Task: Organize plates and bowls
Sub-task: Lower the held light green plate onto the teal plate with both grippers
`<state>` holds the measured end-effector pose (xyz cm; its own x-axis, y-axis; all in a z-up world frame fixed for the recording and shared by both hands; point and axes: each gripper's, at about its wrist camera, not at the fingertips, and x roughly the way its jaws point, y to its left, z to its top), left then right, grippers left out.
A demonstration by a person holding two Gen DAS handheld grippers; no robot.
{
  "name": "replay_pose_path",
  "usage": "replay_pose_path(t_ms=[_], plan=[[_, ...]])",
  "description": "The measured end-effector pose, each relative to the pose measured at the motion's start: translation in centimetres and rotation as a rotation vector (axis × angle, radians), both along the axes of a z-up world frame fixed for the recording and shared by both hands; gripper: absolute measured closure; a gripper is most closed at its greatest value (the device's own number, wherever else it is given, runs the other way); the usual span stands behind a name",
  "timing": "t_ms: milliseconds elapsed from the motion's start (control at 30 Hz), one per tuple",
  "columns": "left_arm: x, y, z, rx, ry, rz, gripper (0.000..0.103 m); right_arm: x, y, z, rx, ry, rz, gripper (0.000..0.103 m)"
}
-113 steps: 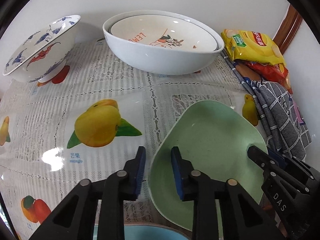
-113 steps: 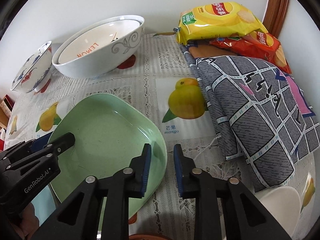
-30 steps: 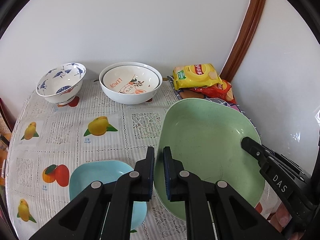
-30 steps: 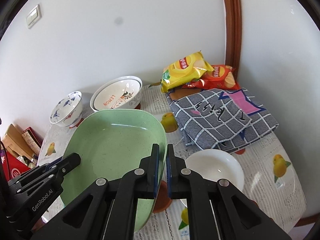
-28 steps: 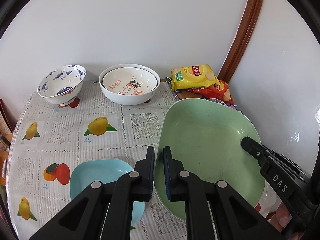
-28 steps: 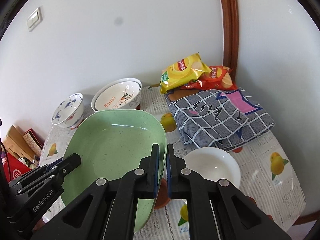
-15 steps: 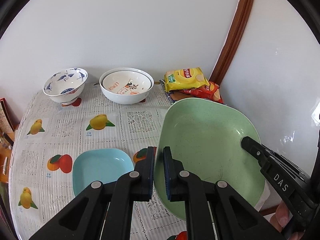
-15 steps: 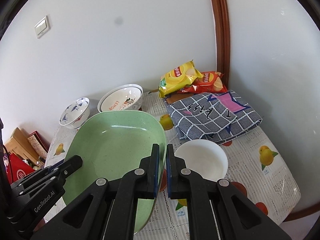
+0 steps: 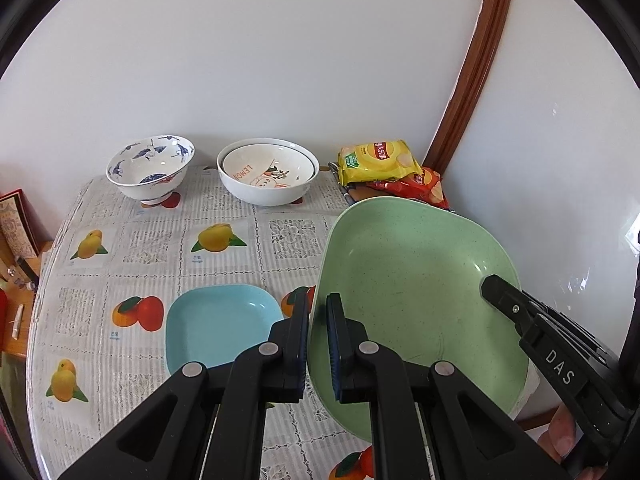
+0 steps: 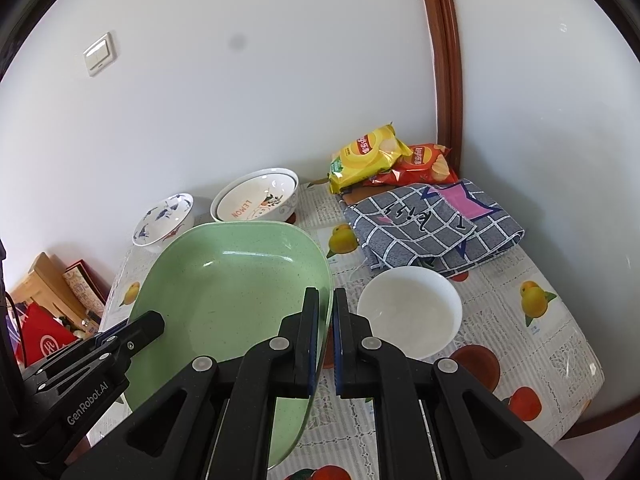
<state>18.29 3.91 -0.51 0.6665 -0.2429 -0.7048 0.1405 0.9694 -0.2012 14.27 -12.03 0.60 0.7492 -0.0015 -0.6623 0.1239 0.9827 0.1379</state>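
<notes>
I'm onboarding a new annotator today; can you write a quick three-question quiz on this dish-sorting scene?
1. True or false: both grippers clamp the green plate.
2. Which dish lies on the table directly left of the left gripper? A) white bowl B) blue plate C) crane-pattern bowl
3. Fill in: the lemon-print bowl sits nested inside a larger ____ bowl.

Key:
1. True; the right gripper holds the opposite rim.
2. B, the blue plate.
3. white

Speckled pale-green plate (image 9: pixel 416 280) between black, blue-padded jaws; light-blue plate (image 9: pixel 220 320) left of them; fruit-print tablecloth (image 9: pixel 160 240) beyond.
</notes>
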Motion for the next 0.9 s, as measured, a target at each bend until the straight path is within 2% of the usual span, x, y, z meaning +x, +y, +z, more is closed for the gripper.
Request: replay_pose_path(t_ms=[900], plan=[[-1.1, 2.8, 0.1, 0.011, 0.006, 0.079, 0.094, 0.1, 2.9, -0.7, 0.027, 0.009, 0.069, 0.097]])
